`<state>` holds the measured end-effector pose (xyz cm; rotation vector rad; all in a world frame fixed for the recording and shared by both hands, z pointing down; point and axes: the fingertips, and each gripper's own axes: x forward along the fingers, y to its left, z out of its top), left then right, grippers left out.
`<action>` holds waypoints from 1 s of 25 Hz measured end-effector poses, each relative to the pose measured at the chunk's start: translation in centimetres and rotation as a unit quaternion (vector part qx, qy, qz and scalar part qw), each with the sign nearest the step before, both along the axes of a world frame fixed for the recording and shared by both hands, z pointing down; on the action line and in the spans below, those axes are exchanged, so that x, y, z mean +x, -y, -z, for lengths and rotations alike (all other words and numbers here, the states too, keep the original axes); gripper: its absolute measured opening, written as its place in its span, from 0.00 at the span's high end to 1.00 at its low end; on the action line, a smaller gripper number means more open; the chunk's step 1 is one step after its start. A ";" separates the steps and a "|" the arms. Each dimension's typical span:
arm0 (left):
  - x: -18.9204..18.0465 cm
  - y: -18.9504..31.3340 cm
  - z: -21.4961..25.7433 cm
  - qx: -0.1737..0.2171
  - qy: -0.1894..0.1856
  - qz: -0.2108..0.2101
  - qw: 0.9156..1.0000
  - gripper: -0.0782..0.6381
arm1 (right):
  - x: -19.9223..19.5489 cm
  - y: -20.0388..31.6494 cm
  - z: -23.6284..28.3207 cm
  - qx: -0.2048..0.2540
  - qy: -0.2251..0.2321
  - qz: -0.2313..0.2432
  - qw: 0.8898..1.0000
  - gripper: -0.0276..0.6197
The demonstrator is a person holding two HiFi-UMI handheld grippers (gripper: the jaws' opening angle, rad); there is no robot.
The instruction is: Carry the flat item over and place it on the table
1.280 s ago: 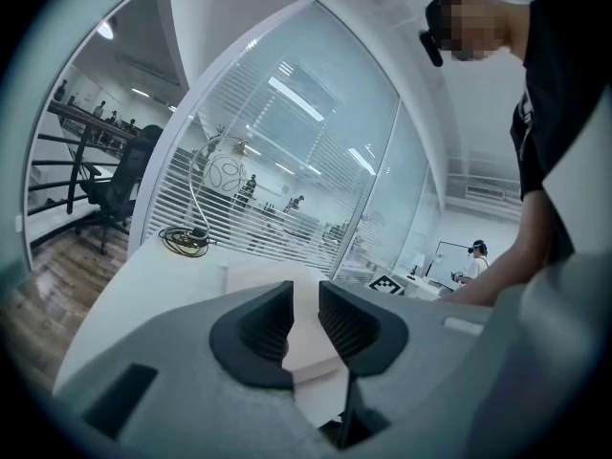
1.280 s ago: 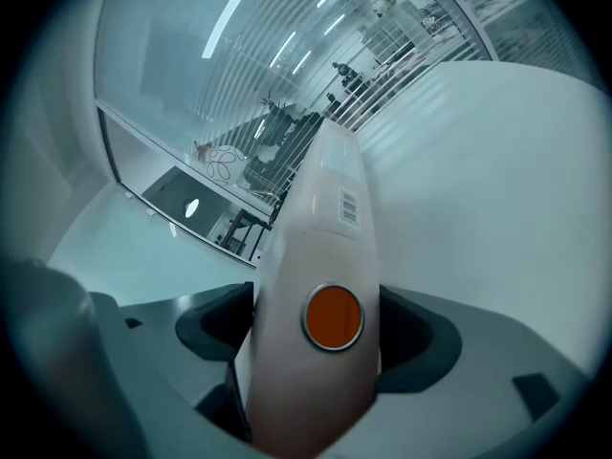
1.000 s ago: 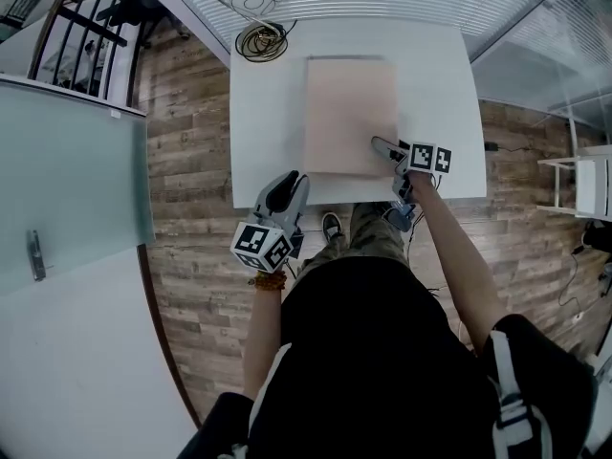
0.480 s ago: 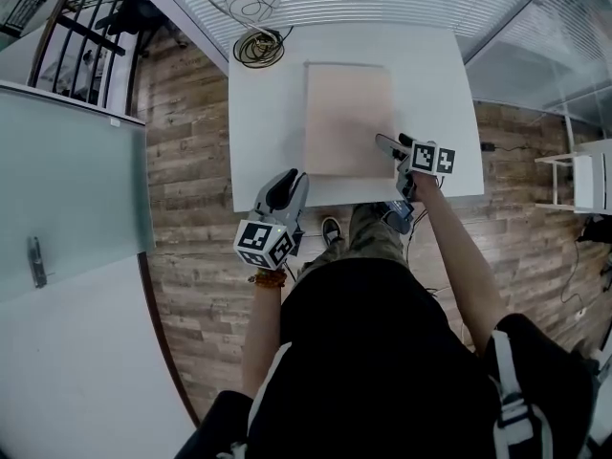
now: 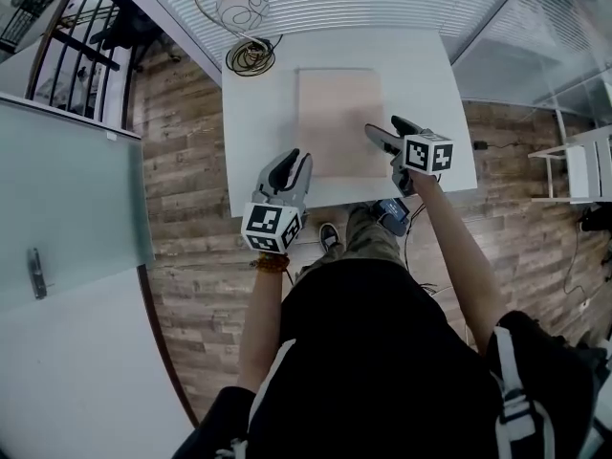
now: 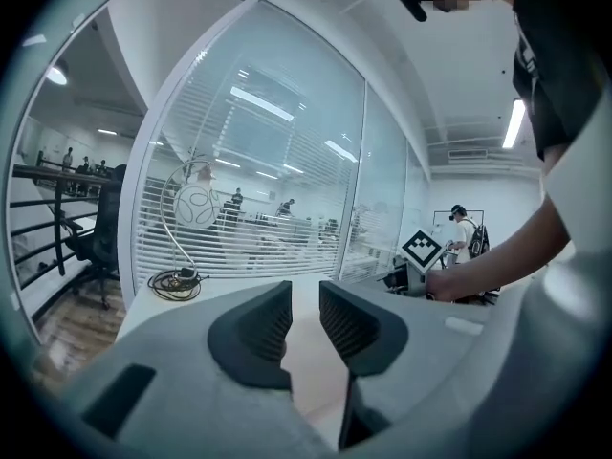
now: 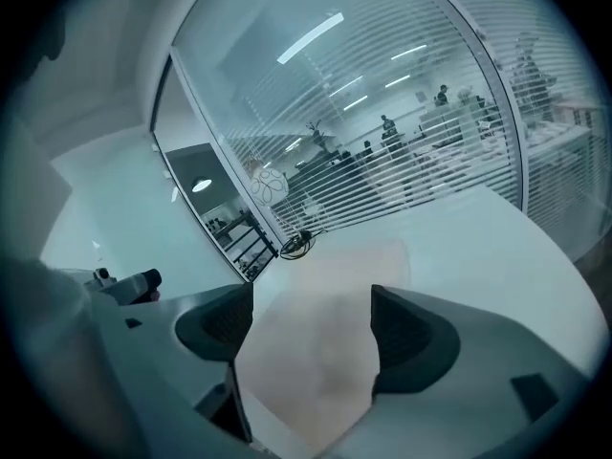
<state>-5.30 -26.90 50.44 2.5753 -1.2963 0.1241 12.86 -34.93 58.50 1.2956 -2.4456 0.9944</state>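
The flat item is a pale beige board [image 5: 339, 122] lying flat on the white table [image 5: 258, 113]. My right gripper [image 5: 385, 128] hovers over the board's near right part with its jaws wide apart and nothing gripped. In the right gripper view the board [image 7: 325, 352] shows below and between the fingers of that gripper [image 7: 311, 328]. My left gripper [image 5: 292, 158] sits at the table's front edge, left of the board. In the left gripper view its jaws [image 6: 304, 299] stand a narrow gap apart, empty, with the board [image 6: 311, 352] beyond them.
A lamp with a round wire shade [image 5: 234, 8] and a coiled cable [image 5: 247, 57] stand at the table's far left corner. Glass walls with blinds close the far side. A glass panel [image 5: 67, 189] is at the left, a white shelf [image 5: 583, 165] at the right.
Both grippers have moved a little farther in over the table. The board lies in the same place. The jaws look the same.
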 end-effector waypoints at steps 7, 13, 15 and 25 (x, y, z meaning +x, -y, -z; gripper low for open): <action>0.8 2.3 3.5 0.045 0.021 0.007 0.999 0.76 | -0.6 -0.7 4.6 0.060 -0.014 0.005 0.998 0.41; 1.8 3.5 6.7 0.077 0.027 0.003 0.997 0.76 | -1.0 -1.0 8.5 0.109 -0.015 -0.002 0.994 0.41; 2.1 3.7 7.9 0.088 0.027 0.004 0.996 0.76 | -1.2 -1.1 10.0 0.128 -0.017 -0.005 0.992 0.41; 2.9 2.3 13.7 0.158 0.043 0.029 0.986 0.76 | -3.4 -3.0 17.4 0.244 -0.048 0.007 0.969 0.41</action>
